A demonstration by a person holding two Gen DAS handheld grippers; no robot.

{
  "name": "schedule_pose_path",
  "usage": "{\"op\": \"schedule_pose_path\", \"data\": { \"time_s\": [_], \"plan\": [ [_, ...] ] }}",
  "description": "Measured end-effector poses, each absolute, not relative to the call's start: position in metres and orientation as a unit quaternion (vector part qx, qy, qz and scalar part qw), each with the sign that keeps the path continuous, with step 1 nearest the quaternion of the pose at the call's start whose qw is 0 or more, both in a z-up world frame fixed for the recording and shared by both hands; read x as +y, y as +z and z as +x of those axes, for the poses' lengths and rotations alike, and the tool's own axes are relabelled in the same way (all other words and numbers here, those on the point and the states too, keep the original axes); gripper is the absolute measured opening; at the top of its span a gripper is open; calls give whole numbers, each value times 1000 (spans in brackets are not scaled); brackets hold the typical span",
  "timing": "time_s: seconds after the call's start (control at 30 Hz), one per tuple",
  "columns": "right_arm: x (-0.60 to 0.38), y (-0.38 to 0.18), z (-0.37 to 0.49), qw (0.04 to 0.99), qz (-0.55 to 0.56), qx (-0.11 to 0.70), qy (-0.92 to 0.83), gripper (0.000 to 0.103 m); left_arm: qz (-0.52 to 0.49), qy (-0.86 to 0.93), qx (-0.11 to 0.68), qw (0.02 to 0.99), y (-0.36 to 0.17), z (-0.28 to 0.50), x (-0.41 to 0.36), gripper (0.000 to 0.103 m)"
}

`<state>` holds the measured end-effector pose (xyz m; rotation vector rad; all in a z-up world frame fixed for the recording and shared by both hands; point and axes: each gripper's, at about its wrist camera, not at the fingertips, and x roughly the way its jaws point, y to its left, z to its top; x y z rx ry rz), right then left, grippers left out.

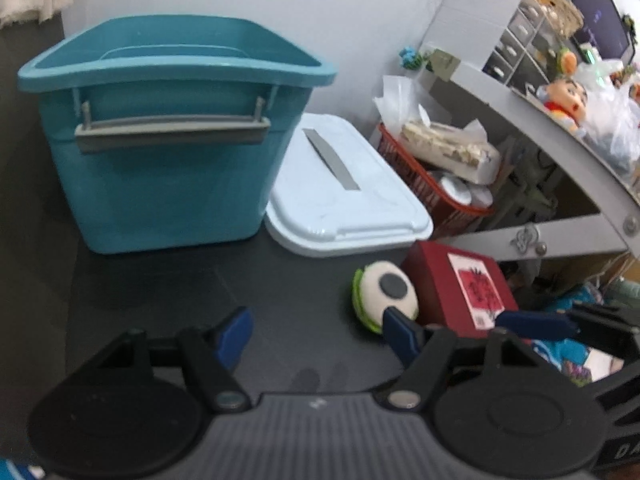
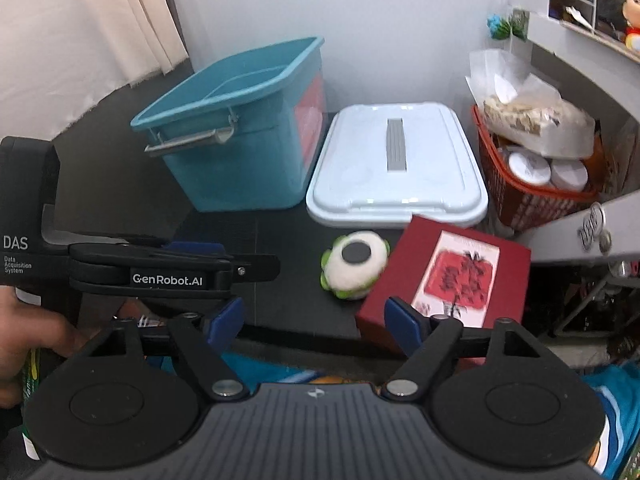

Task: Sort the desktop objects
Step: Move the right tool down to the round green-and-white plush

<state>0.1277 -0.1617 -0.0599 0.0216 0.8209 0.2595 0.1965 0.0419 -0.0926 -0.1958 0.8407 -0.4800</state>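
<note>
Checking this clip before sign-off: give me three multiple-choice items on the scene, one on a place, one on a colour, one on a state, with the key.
1. Where does the white lid lie?
A. on the bin
B. on the desk between the bin and the red basket
C. inside the basket

2. What colour is the storage bin?
A. teal
B. yellow
C. black

3. What state is the right gripper in?
A. shut on the plush toy
B. shut on the book
C. open, holding nothing

Key: 1 B, the lid lies flat with the red basket on its other side; 2 A, its walls and rim are teal; 3 C, its blue fingers stand apart, short of the plush toy.
</note>
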Motion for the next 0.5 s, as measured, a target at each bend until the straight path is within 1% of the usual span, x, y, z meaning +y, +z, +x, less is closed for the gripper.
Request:
{"op": "schedule_pose_path", "data": {
  "time_s": [0.23, 0.3, 0.5],
  "plan": [
    [-142, -69, 158, 904, -35, 405, 135, 68, -98, -220, 406, 881, -98, 204, 52, 69],
    [-137, -72, 170, 899, -44, 415, 136, 62, -100, -211, 406, 884, -99, 206, 58, 69],
    [-130, -82, 185, 890, -81, 430, 127, 61, -128, -194, 411, 881, -105, 213, 71, 69]
  ]
}}
